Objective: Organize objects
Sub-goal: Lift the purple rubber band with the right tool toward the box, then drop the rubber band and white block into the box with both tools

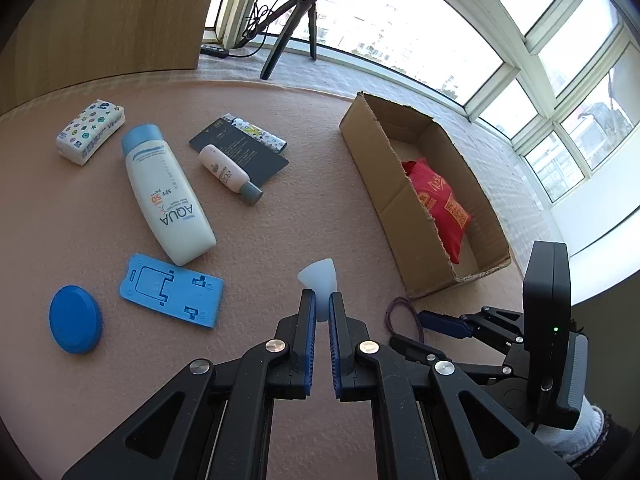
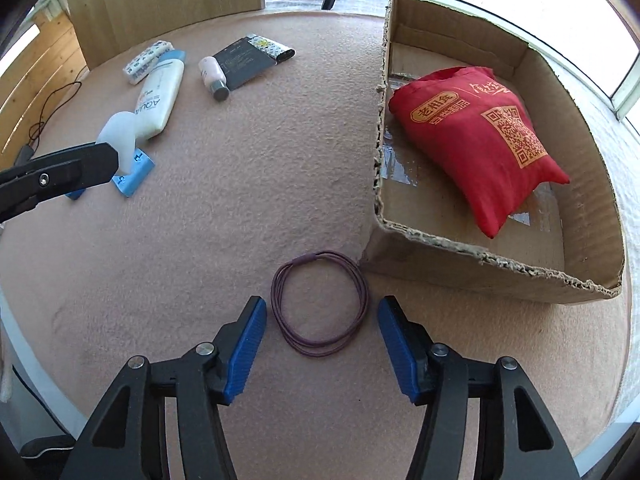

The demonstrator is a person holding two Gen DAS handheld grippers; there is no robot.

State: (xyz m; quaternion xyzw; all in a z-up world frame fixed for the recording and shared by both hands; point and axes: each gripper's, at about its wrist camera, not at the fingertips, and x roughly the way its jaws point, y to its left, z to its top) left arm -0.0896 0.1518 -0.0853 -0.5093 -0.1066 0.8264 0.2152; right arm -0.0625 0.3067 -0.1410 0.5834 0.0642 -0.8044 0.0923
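White cone (image 1: 320,280) pinched in left gripper (image 1: 322,308); right gripper (image 2: 322,320) spread, straddling purple hair tie (image 2: 320,304).

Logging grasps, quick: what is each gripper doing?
Left gripper: closed on the small translucent white cone.
Right gripper: open around the purple elastic loop.

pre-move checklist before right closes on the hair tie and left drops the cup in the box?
1. Left gripper shut on the white cup: ok.
2. Right gripper open: ok.
3. Purple hair tie between the right fingers, flat on the mat: ok.
4. Hair tie clear of the cardboard box: cannot tell, its far edge is very near the box corner.
5. Room in the box beside the red bag: ok.
6. Cup lifted off the mat: cannot tell.
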